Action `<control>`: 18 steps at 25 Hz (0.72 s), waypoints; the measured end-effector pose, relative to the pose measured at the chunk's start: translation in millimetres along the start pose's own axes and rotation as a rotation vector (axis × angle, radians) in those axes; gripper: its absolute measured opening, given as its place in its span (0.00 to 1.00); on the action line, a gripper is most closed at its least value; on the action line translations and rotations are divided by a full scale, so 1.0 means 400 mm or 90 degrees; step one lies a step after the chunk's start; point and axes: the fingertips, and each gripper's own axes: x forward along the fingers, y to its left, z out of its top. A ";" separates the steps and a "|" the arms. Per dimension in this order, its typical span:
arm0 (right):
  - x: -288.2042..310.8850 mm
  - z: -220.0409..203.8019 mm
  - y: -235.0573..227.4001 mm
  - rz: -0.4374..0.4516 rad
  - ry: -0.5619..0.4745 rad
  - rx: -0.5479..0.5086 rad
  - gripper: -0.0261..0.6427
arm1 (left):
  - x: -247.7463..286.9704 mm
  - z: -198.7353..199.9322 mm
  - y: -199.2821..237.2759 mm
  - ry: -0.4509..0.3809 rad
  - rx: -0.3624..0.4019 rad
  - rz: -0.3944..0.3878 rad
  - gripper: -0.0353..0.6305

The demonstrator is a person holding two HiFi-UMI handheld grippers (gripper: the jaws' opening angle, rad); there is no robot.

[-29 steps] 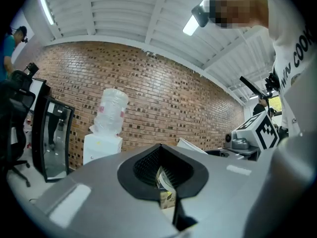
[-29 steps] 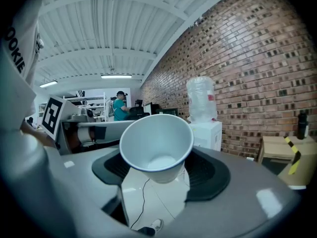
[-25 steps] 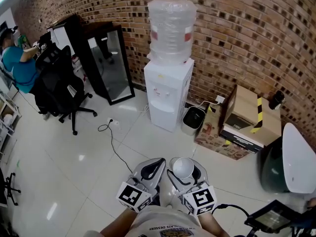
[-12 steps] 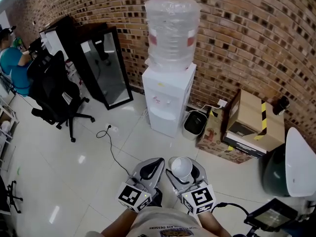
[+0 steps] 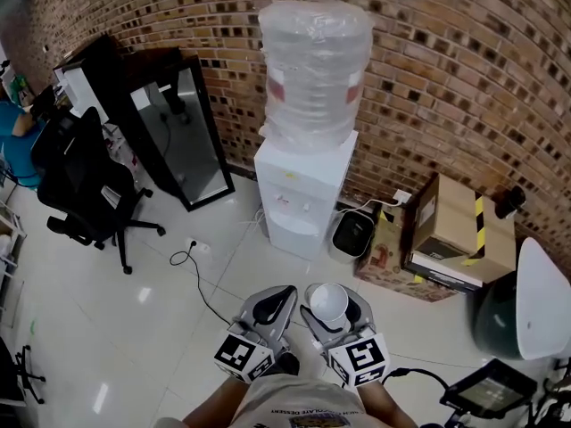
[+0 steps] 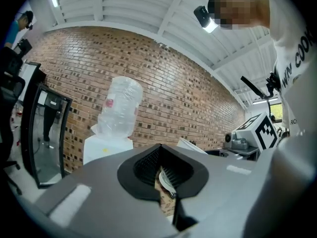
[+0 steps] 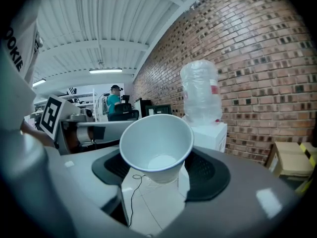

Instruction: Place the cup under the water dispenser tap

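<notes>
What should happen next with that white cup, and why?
Probably bring it forward to the water dispenser: the right gripper grips the cup mouth up, but the taps stand well ahead across the tiled floor.

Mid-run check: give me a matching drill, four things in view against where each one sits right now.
Things:
1 cup
2 water dispenser
3 cardboard box
4 office chair

Places:
A left of the water dispenser
B under the big bottle
C held in the right tool
D right of the water dispenser

Pairs: 1-C, 2-B, 3-D, 4-A
</notes>
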 end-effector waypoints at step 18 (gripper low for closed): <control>0.264 0.063 -0.036 -0.030 0.018 -0.018 0.54 | 0.081 0.029 0.252 -0.004 -0.014 -0.013 0.04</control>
